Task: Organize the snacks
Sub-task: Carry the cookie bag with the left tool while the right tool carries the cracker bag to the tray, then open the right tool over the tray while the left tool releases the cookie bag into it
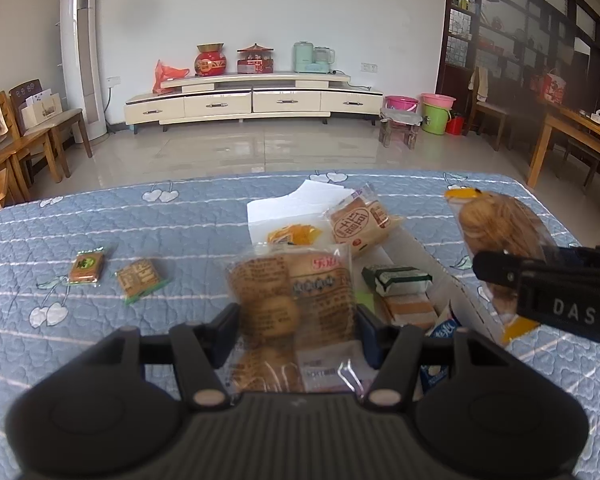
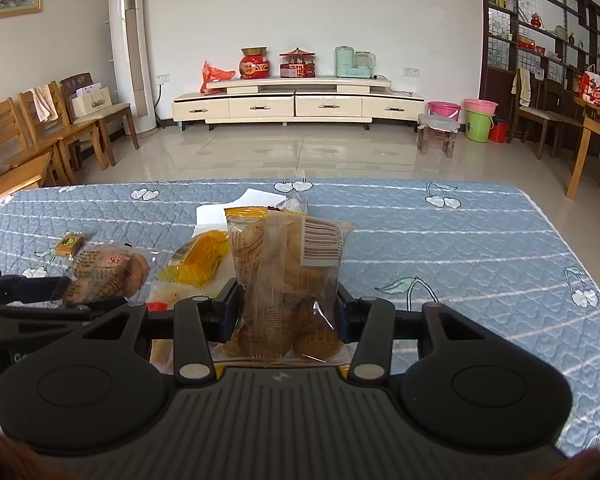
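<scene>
Two small snack packs (image 1: 87, 266) lie apart on the left of the blue quilted cover (image 1: 180, 216) in the left wrist view, the second (image 1: 140, 278) just right of the first. The left gripper (image 1: 296, 330) has its jaws closed on a clear bag of brown pastries (image 1: 296, 300), held above the near end of a white box (image 1: 428, 264). Inside the box sit a yellow packet (image 1: 294, 235), a bread pack (image 1: 360, 222), a green-and-white pack (image 1: 398, 280) and a wafer pack (image 1: 410, 308). At the right, the right gripper (image 1: 500, 270) pinches a bag of round cookies (image 1: 496, 226).

From the right wrist view, the right gripper (image 2: 286, 312) has its jaws shut on the cookie bag (image 2: 286, 272), which stands upright with a barcode near its top. To the left, the left gripper (image 2: 60, 292) holds the pastry bag (image 2: 108, 272), with the yellow packet (image 2: 198, 260) between the two bags and one small pack (image 2: 70, 243) farther left.
</scene>
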Demonstrator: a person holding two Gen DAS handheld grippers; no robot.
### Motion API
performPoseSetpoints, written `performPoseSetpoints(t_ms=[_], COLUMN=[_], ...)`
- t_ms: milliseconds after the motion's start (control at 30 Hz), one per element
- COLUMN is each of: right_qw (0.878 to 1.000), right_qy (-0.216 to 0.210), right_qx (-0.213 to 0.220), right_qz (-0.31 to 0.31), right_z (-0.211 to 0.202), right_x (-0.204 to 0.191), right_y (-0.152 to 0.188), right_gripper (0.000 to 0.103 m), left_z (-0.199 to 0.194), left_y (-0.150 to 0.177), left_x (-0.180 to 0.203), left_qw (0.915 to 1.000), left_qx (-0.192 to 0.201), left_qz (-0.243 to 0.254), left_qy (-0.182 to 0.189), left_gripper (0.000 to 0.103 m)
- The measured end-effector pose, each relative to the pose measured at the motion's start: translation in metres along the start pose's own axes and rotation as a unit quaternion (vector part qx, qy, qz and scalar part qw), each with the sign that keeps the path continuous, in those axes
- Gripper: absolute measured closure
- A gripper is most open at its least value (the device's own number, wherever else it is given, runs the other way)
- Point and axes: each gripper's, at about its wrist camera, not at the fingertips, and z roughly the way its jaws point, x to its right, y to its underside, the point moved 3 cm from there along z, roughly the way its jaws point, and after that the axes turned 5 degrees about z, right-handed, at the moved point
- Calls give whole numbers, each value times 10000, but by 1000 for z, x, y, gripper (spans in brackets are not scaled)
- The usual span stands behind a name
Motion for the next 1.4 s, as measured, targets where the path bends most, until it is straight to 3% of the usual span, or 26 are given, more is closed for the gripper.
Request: performPoseSetpoints(t_ms=[867, 900, 1000, 1233, 1400], right_qw=[9982, 9982, 9991, 9994, 9985], right_qy=[-322, -343, -294, -222, -86], right_qx=[-459, -450, -260, 264, 488], right_qz=[-214, -201, -126, 61, 214], right_z=[83, 86, 86, 46, 23], right_x=[-8, -8, -6, 10, 25], right_y=[-22, -23, -29, -34, -32], right_gripper=[45, 43, 0, 0, 0], left_z=[43, 44, 47, 48, 49], left_y=[-3, -3, -3, -5, -7], left_x=[-2, -2, -1, 9, 26], left_qw=[9997, 9996, 9996, 9993, 9979], left_qx=[-206, -221, -241, -230, -197], left_qz=[-125, -125, -98, -103, -12], left_qy=[102, 97, 94, 268, 617], left_gripper=[43, 43, 43, 43, 41])
